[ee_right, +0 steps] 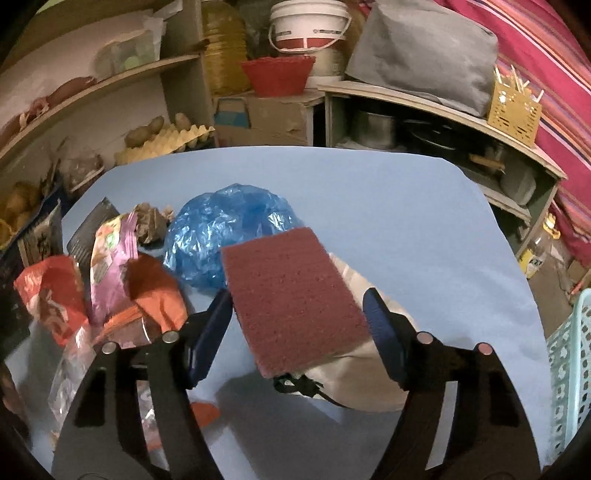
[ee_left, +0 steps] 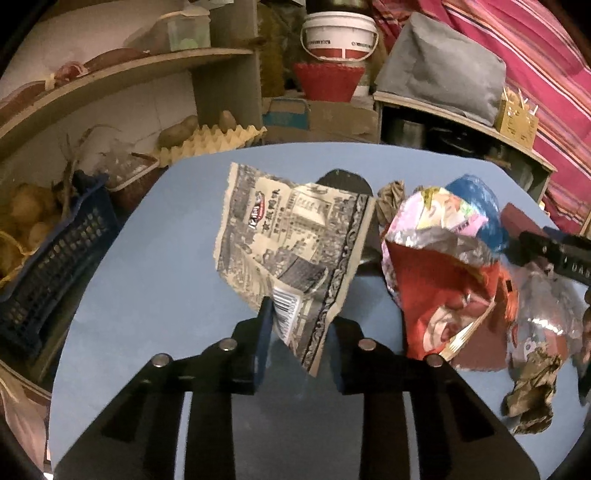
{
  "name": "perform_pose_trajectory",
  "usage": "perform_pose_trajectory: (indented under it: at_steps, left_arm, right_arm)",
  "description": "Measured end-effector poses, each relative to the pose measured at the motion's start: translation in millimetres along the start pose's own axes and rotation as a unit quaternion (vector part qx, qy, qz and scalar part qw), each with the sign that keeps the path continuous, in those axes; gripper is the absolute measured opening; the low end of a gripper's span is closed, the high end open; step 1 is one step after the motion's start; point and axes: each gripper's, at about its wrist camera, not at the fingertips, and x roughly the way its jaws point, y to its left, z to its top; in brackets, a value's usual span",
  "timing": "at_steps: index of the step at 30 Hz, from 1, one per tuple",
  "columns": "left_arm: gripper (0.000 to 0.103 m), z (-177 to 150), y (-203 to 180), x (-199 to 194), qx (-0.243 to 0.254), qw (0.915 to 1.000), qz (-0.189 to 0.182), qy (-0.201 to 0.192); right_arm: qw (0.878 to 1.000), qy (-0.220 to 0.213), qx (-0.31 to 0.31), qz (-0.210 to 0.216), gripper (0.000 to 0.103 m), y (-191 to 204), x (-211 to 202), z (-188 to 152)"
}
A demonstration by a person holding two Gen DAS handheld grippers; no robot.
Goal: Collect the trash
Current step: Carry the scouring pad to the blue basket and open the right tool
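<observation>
In the left wrist view my left gripper is shut on the lower edge of a printed paper wrapper and holds it above the blue table. A red and pink foil snack bag lies to its right, with crumpled brown paper nearby. In the right wrist view my right gripper holds a maroon scouring sponge between its jaws, above the table. A blue plastic bag and foil wrappers lie to the left.
A dark blue crate of potatoes stands left of the table. A teal basket stands at the right edge. Shelves with an egg tray, a white bucket and a red basket stand behind. A beige pouch lies under the sponge.
</observation>
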Motion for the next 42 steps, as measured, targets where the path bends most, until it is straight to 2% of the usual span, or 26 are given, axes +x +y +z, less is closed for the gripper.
perform_pose_trajectory:
  at_steps: [5,12,19,24,33,37,42]
  left_arm:
    - [0.014,9,0,-12,-0.004,0.9997,0.016,-0.017]
    - [0.013,22,-1,-49,-0.016,0.9975,0.03,-0.062]
    - [0.012,33,-34,-84,-0.001,0.9945,0.027,-0.101]
    - [0.012,41,-80,-101,0.025,0.9922,0.004,-0.122]
    - [0.012,49,-185,-119,0.078,0.9846,-0.06,-0.144]
    - [0.012,51,-236,-117,0.091,0.9803,-0.112,-0.135]
    - [0.012,44,-301,-105,0.122,0.9734,-0.152,-0.121]
  right_arm:
    - [1.0,-0.024,0.0,0.001,0.071,-4,-15,1]
    - [0.996,-0.086,0.021,0.006,0.07,-18,-65,2]
    - [0.995,-0.098,0.031,0.007,0.069,-42,-97,-8]
    - [0.993,-0.109,0.041,-0.007,0.069,-66,-122,-21]
    - [0.984,-0.141,0.095,-0.049,0.069,-151,-177,-47]
    - [0.977,-0.143,0.128,-0.093,0.069,-203,-196,-67]
    - [0.966,-0.137,0.175,-0.135,0.069,-262,-209,-92]
